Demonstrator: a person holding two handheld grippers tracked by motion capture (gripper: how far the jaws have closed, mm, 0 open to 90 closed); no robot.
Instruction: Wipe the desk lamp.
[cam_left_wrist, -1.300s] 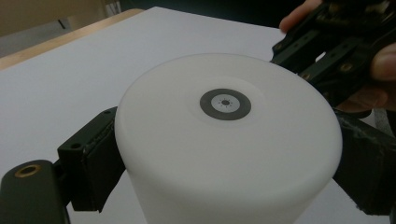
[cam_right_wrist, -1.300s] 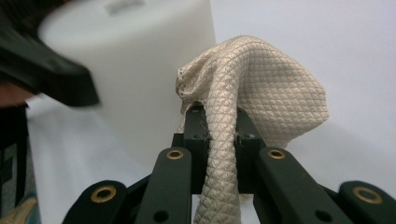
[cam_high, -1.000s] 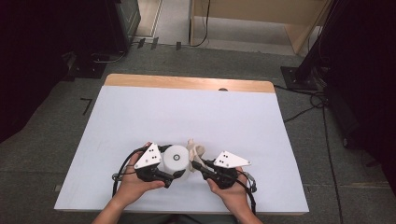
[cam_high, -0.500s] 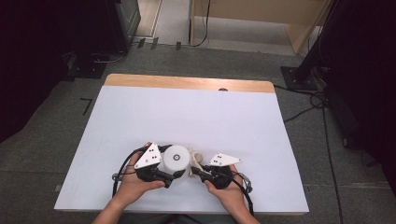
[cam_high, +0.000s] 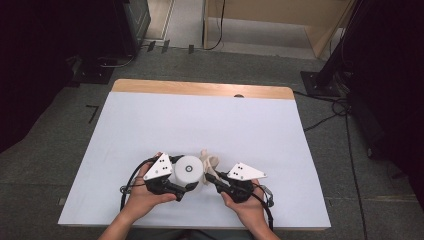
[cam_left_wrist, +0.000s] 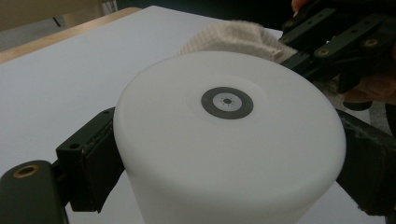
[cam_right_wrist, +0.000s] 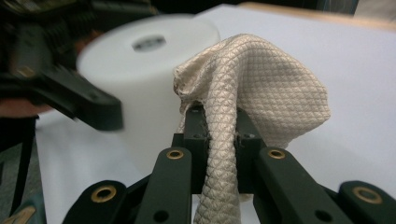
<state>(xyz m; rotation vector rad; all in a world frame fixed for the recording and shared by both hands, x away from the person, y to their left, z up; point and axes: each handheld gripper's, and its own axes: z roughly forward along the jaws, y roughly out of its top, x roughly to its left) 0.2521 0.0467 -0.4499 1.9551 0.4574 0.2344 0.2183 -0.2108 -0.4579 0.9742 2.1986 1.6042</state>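
High view: a white worktop (cam_high: 200, 125) stands on grey floor, and your work sits at its 6 o'clock edge. The left gripper (cam_high: 186, 186) has the white cylinder (cam_high: 190, 171) between its fingers, with the right gripper (cam_high: 212, 176) and its cloth (cam_high: 209, 161) at the cylinder's 3 o'clock. This looks like a wiping step.

Left gripper view: the fingers (cam_left_wrist: 91, 158) clamp the cylinder (cam_left_wrist: 229, 140); its base is cut off.

Right gripper view: the fingers (cam_right_wrist: 196, 126) pinch the cloth (cam_right_wrist: 261, 88) tight. You next need to press it against the cylinder (cam_right_wrist: 140, 70), which is blurred, so contact is hard to judge.
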